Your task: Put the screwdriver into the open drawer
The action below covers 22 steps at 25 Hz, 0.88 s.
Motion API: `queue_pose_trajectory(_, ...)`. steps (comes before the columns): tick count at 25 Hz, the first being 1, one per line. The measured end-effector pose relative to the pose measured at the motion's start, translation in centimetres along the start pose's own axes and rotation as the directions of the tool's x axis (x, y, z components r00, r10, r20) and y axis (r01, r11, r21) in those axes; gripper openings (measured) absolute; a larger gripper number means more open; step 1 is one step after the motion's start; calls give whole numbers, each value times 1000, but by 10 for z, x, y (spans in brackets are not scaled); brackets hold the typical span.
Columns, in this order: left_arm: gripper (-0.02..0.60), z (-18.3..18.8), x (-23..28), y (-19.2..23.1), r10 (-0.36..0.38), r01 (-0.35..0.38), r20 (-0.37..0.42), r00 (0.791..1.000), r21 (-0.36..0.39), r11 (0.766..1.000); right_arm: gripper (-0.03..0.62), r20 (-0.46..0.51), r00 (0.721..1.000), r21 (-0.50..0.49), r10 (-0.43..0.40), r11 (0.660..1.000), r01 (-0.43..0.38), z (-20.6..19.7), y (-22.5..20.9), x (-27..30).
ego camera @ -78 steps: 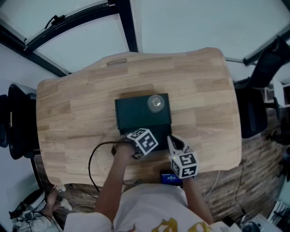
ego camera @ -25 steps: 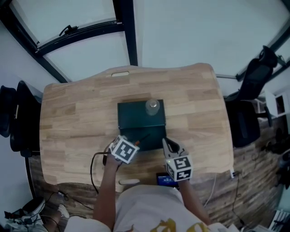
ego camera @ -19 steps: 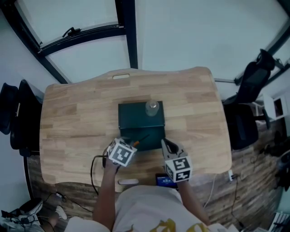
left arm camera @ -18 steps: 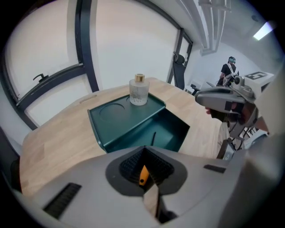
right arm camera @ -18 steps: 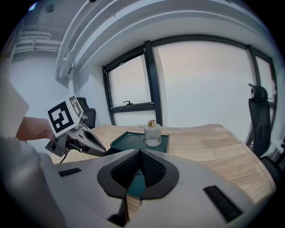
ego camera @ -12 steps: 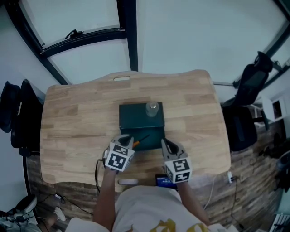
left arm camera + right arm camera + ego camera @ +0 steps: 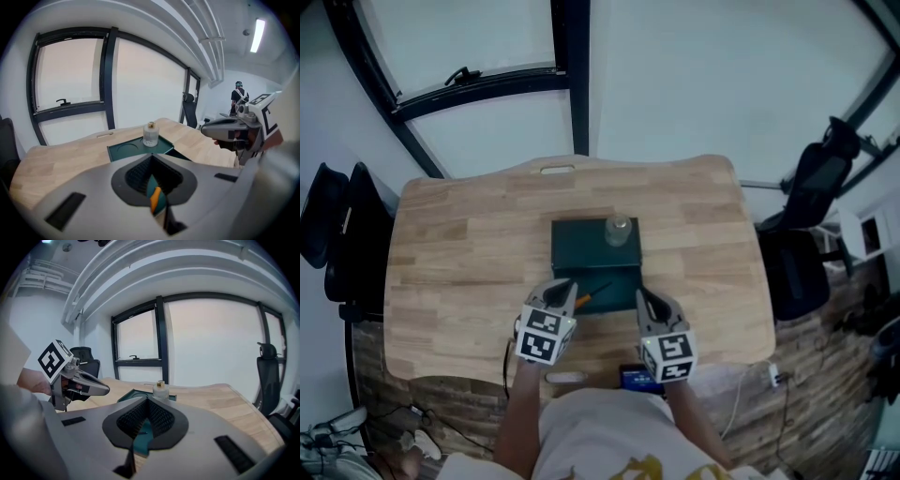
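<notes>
Evidently the screwdriver [image 7: 584, 298], just beyond my clenched, empty left hand-held gripper [image 7: 563, 288] in the drawer [image 7: 621, 294], seemed light, rigid, best pinched by its orange handle.

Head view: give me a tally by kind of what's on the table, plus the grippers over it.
drawer box: 1
bottle: 1
screwdriver: 1
grippers: 2, the left gripper and the right gripper
total: 5
</notes>
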<state>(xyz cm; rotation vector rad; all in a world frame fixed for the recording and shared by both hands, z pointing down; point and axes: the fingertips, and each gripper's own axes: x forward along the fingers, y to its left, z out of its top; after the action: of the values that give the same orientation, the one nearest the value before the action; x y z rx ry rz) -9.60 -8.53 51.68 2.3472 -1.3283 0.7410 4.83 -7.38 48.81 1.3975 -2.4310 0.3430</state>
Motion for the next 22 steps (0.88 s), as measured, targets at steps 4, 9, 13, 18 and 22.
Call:
queue_pose_trajectory(4,0,5,-10,4,40,-37,73,997,-35,999,-3,23,1000,-5,-16,1000,16,3,-1,-2)
queue_pose_trajectory(9,0,11,-23,11,97,-89,157,983,-59,994,-3,13,1000,-27,-16,999,17,3,1,-7)
queue_pose_trajectory(13,0,14,-28,15,112,-101,174,978,-66,993,-3,9,1000,-15,-22,1000,22,5,4,-9)
queue_pose_trajectory(18,0,18,-30,15,115,-106,196,974,-55,993,-3,19,999,-18,-31,999,31,5,-4,-12)
queue_pose_trajectory(22,0,18,-29,14,117,-110,202,972,-46,993,-3,28,998,-4,-53,999,53,1,-12,-13)
